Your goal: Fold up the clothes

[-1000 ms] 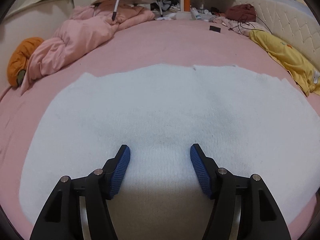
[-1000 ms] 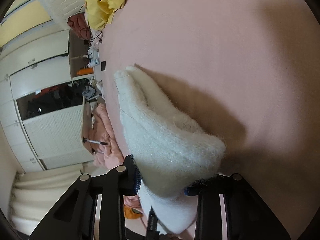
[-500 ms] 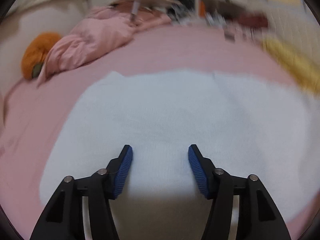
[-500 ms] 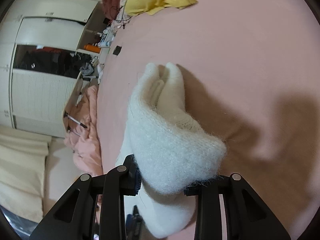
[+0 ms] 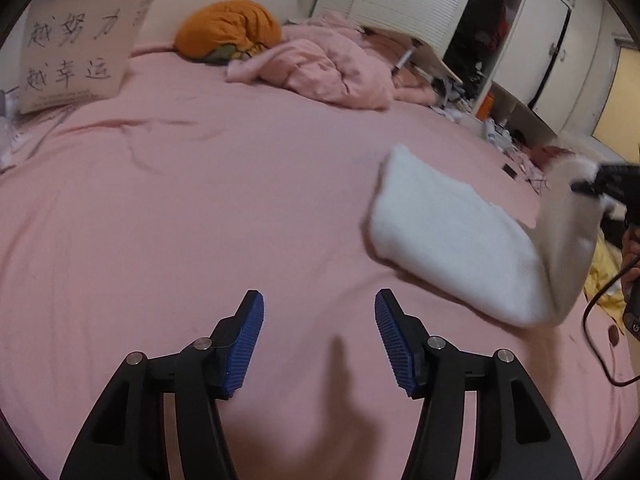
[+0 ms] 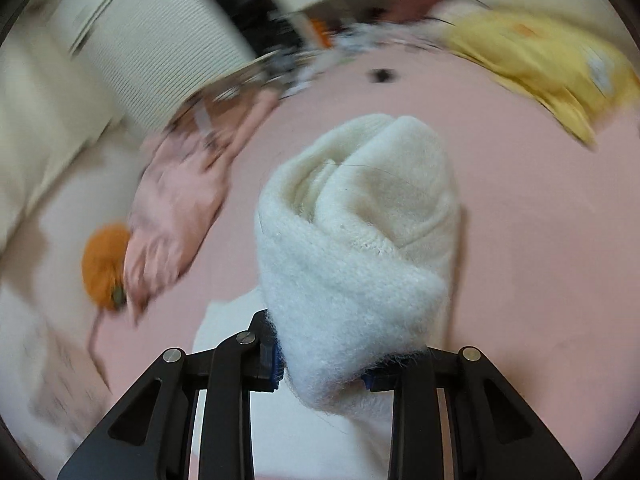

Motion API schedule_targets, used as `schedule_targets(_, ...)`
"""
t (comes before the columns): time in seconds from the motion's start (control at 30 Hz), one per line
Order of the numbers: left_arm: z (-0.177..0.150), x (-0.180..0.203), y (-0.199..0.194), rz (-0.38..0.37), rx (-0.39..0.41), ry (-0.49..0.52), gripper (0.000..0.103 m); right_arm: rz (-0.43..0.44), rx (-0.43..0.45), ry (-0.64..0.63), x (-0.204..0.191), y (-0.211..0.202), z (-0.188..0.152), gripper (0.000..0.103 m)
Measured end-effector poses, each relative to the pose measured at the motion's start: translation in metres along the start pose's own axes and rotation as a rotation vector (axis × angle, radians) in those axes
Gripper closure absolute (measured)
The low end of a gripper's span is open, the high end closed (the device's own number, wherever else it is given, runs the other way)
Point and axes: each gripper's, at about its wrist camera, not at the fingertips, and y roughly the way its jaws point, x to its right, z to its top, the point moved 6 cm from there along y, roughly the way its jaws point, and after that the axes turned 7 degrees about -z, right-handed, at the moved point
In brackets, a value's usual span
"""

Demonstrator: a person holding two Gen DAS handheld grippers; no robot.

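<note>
The left gripper [image 5: 319,334] has black angular arms tipped with ribbed blue pads [image 5: 246,344], spread apart with nothing between them, over a smooth pink sheet [image 5: 180,208] that shows only a few shallow creases. The right gripper [image 6: 320,364] pinches a bunched corner of the white sweater [image 6: 352,248], its jaws squeezed into the thick fabric. The sweater is a fuzzy, loosely knitted wool, cream-white with fine stray fibres along its edges; near the pads it rolls into soft rounded folds. In the left wrist view the sweater [image 5: 452,240] is a folded, thick slab, one end lying on the sheet and the other drawn up toward the right gripper [image 5: 612,188] at the frame's edge. Farther off lie a crumpled pink duvet [image 5: 328,68], a rounded orange bundle [image 5: 228,28] and a yellow garment [image 6: 536,56], all blurred in the right wrist view.
</note>
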Motion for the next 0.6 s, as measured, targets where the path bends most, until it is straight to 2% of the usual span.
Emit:
schedule_targets(0.07, 0.004, -0.003, -0.001, 0.008, 0.036, 0.011, 0.046, 0.016, 0.002, -0.128, -0.047, 0.008, -0.015, 0.074)
schedule_targets(0.17, 0.006, -0.009, 0.001, -0.021, 0.035, 0.001, 0.046, 0.009, -0.021, -0.340, -0.101, 0.025, -0.057, 0.074)
schedule_targets(0.3, 0.015, -0.021, -0.008, -0.047, 0.089, -0.037, 0.046, -0.063, -0.119, -0.600, -0.131, 0.066, -0.138, 0.074)
schedule_targets(0.33, 0.017, -0.026, -0.009, -0.048, 0.102, -0.056, 0.046, -0.078, -0.122, -0.653, -0.133, 0.072, -0.155, 0.074)
schedule_targets(0.37, 0.019, -0.031, -0.008, -0.044, 0.106, -0.077, 0.046, -0.100, -0.077, -0.723, -0.133, 0.068, -0.166, 0.074)
schedule_targets(0.4, 0.021, -0.035, -0.005, -0.041, 0.103, -0.094, 0.046, -0.105, -0.044, -0.763, -0.137, 0.062, -0.170, 0.074)
schedule_targets(0.47, 0.020, -0.045, -0.003, -0.050, 0.102, -0.146, 0.046, -0.068, -0.013, -0.757, -0.141, 0.051, -0.165, 0.075)
schedule_targets(0.6, 0.022, -0.050, -0.004, -0.052, 0.114, -0.168, 0.046, -0.027, 0.041, -0.754, -0.155, 0.035, -0.153, 0.075)
